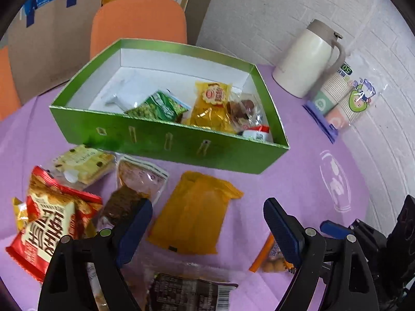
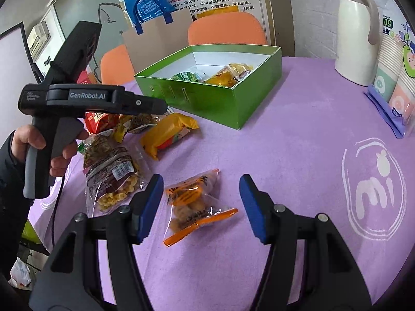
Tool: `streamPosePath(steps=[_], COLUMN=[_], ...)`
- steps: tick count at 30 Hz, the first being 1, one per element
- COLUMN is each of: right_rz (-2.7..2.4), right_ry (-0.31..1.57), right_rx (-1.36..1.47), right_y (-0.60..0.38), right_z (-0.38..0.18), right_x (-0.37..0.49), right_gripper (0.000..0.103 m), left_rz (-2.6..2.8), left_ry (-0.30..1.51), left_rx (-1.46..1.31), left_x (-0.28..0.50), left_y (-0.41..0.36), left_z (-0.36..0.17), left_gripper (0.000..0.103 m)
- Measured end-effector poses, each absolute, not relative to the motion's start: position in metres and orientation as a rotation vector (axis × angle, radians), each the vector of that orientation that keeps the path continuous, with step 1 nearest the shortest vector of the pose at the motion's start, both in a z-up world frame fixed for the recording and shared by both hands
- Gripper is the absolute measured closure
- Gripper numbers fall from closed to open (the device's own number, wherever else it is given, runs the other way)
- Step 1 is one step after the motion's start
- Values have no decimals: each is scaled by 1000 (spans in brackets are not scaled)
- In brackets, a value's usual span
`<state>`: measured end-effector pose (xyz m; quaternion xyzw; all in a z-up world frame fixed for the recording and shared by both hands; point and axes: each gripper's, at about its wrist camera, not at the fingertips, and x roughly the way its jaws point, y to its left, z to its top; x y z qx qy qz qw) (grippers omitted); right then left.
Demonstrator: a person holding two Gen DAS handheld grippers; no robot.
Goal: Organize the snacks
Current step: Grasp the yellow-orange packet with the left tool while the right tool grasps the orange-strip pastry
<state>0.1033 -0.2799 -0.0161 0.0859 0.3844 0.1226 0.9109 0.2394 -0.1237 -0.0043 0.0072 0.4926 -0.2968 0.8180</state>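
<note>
Hovering over the purple tablecloth (image 2: 298, 134), my right gripper (image 2: 202, 207) has its blue-padded fingers (image 2: 150, 204) spread wide and holds nothing; the clear packet with orange edges (image 2: 197, 207) lies flat on the cloth between them, touching neither pad. My left gripper (image 1: 207, 225) is equally wide open and empty, poised above the plain yellow packet (image 1: 197, 212), which sits on the cloth just in front of the green box (image 1: 166, 140). From the right wrist view I see my left hand (image 2: 44, 147) wrapped around that gripper's handle. Inside the box lie a green pea packet (image 1: 160, 106), a yellow biscuit packet (image 1: 210, 103) and a clear packet of dark pieces (image 1: 243, 111), crowded toward one end. Left of the yellow packet the remaining snacks cluster: a red-and-white bag (image 1: 52, 223), a pale cracker packet (image 1: 83, 163) and a clear packet with a brown bar (image 1: 135, 184). A cream thermos jug (image 1: 308, 57) and a sleeve of paper cups (image 1: 342, 98) stand beyond the box, near the wall.
</note>
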Motion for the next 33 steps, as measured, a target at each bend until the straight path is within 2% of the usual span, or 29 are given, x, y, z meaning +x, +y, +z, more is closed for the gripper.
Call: streamPosePath(steps=[11, 15, 20, 23, 25, 26, 27, 28, 29, 30, 31, 33], right_rz=[266, 278, 274, 265, 262, 259, 249, 247, 242, 237, 237, 260], right_ry=[808, 827, 868, 881, 883, 879, 875, 872, 866, 859, 855, 851], right_rx=[162, 141, 136, 139, 138, 130, 113, 99, 88, 85, 90, 131], right_y=[-271, -264, -262, -263, -262, -260, -257, -255, -254, -253, -254, -258], right_z=[-18, -25, -39, -43, -44, -45, -45, -44, -44, -43, -41, -38], right_x=[109, 116, 118, 117, 115, 114, 113, 112, 110, 109, 108, 107], right_gripper=[41, 32, 32, 32, 32, 32, 37, 38, 38, 43, 53, 59], left_rz=[-643, -629, -618, -591, -577, -586, -591, -589, -587, -587, -584, -584], left_ry=[1124, 1107, 1085, 1065, 1052, 1052, 1056, 1055, 1053, 1053, 1051, 1053], left_rx=[179, 246, 272, 304, 332, 330, 323, 318, 315, 304, 295, 270], left_x=[237, 232, 232, 230, 228, 228, 228, 227, 227, 227, 225, 222], left_y=[-151, -156, -156, -159, -161, -161, -160, -159, -158, -157, -155, -150], left_z=[-42, -48, -53, -53, -52, -51, -50, -50, -49, -49, -49, -48], left_gripper=[14, 15, 15, 23, 40, 41, 45, 50, 50, 51, 51, 51])
